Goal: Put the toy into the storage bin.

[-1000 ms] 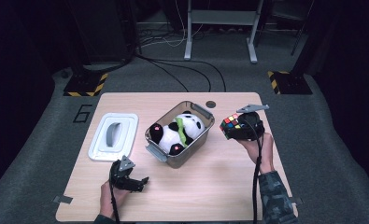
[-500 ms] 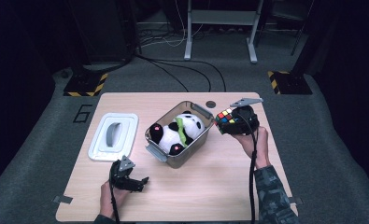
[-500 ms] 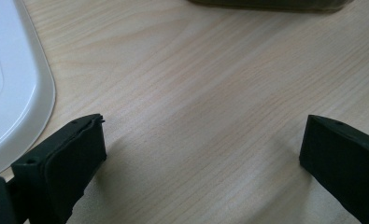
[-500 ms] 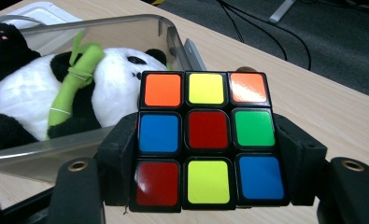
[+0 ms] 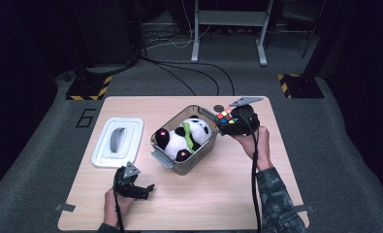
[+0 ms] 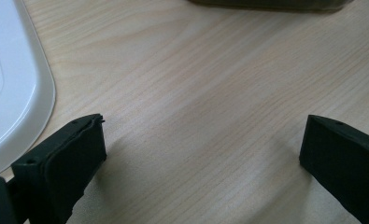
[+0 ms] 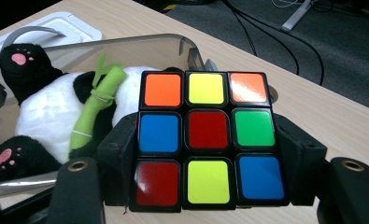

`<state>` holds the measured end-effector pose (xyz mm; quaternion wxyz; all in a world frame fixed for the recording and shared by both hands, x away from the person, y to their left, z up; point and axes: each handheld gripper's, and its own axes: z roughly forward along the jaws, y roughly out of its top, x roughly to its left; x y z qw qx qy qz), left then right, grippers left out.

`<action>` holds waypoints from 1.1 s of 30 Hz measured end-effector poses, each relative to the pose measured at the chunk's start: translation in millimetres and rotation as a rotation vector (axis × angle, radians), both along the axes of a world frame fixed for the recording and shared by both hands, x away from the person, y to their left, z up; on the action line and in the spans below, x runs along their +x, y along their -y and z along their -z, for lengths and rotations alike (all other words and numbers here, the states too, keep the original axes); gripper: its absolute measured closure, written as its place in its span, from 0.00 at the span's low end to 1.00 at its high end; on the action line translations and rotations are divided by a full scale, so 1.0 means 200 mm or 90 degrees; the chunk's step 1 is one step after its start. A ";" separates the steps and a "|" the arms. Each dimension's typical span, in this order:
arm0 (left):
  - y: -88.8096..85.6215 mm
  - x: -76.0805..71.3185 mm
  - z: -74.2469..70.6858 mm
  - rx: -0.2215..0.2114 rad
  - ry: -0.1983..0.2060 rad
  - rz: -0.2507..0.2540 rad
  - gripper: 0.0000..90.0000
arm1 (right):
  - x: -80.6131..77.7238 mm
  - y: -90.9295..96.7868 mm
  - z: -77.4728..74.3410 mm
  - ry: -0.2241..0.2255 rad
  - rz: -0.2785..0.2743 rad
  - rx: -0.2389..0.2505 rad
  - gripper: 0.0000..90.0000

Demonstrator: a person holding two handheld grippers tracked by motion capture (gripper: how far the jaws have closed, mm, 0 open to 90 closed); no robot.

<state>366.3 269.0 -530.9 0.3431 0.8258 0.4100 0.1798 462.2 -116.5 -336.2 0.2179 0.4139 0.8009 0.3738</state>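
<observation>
A colourful puzzle cube (image 7: pixel 206 138) sits clamped between the jaws of my right gripper (image 7: pixel 205 163). In the high view the right gripper (image 5: pixel 230 122) holds the cube (image 5: pixel 225 116) above the table, beside the right end of a clear plastic box (image 5: pixel 172 162). Inside that box lies a plush panda (image 5: pixel 185 138) with a green bamboo piece (image 7: pixel 94 105). My left gripper (image 5: pixel 143 190) rests low near the table's front edge, jaws wide apart with bare wood between them; its fingers (image 6: pixel 72 158) stand close to the lid's rim.
A white lid (image 5: pixel 118 141) with a grey handle lies left of the box on the wooden table (image 5: pixel 237 194). A small dark disc (image 5: pixel 218 108) sits behind the box. Cables and stands cross the floor beyond the table.
My right gripper has carried the cube up and leftward, toward the box's right end. The left gripper has stayed where it was.
</observation>
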 end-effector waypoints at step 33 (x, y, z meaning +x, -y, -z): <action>0.00 0.00 0.00 0.001 -0.002 0.001 0.00 | 0.10 -0.31 0.06 -0.026 -0.083 -0.009 0.37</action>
